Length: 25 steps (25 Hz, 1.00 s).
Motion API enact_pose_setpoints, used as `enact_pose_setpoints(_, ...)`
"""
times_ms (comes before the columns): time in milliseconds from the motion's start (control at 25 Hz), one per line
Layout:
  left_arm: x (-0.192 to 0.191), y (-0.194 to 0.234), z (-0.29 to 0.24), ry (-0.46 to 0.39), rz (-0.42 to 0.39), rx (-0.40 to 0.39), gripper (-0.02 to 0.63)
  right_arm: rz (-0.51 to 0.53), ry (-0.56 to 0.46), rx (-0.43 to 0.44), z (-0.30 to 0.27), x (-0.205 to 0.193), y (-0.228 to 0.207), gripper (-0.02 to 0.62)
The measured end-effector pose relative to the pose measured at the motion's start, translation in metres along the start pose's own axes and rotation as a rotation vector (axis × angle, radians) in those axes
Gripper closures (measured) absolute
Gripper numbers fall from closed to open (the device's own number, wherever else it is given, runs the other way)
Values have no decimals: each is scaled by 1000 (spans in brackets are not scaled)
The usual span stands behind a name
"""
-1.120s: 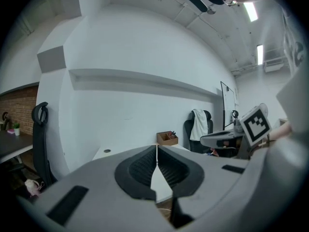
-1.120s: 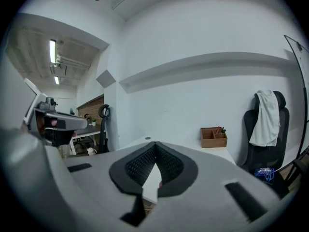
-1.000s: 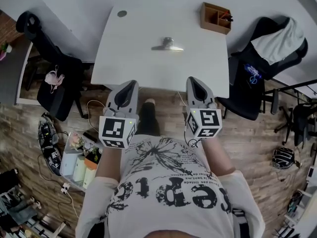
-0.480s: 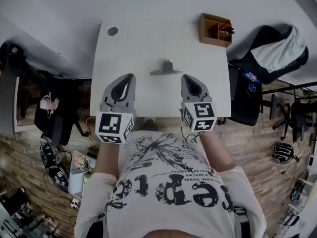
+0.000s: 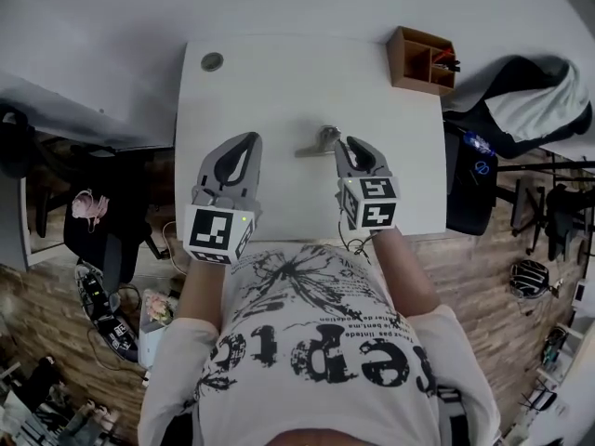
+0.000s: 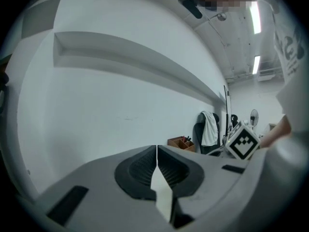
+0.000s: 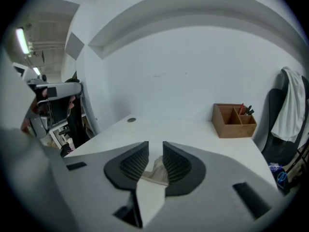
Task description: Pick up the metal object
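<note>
The small grey metal object with a flat arm and a raised knob (image 5: pixel 321 143) lies on the white counter (image 5: pixel 279 82), just ahead of your right tool (image 5: pixel 351 145) and slightly to its left, so nothing has been lifted yet. In the right gripper view its near end (image 7: pixel 157 170) shows in the gap between the jaws of the right tool (image 7: pixel 155 156). Those jaws are opening, and the ribbed pads do not seem to press on it. You look to be at the approach, with the closing and the lift left to do. Your left tool (image 5: pixel 244 145) hangs over the counter well to the left of the object, its jaws pressed together on nothing (image 6: pixel 157 163). The brown wooden organiser box (image 5: pixel 423 59) sits far beyond your right tool, clear of the work.
</note>
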<state>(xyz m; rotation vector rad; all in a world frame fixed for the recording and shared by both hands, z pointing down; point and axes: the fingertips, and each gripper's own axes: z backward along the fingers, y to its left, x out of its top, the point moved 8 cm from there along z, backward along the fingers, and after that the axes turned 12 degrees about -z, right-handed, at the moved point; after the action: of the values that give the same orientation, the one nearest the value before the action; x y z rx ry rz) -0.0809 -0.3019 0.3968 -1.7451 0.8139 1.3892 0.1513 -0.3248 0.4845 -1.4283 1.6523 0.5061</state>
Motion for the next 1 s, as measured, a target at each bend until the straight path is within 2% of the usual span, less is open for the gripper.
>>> enact_pose_setpoints(360, -42, 21, -28, -2, 65, -52, 595, -78, 215, -94, -74, -42, -13, 333)
enact_pose_setpoints(680, -64, 32, -38, 89, 85, -67, 595, -75, 321, -165, -119, -58, -25, 291)
enact_pose_setpoints(840, -70, 41, -40, 80, 100, -46, 595, -61, 377, -213, -130, -60, -29, 299)
enact_pose_setpoints(1000, -79, 41, -45, 79, 104, -56, 595, -82, 419, -217, -136, -64, -31, 299)
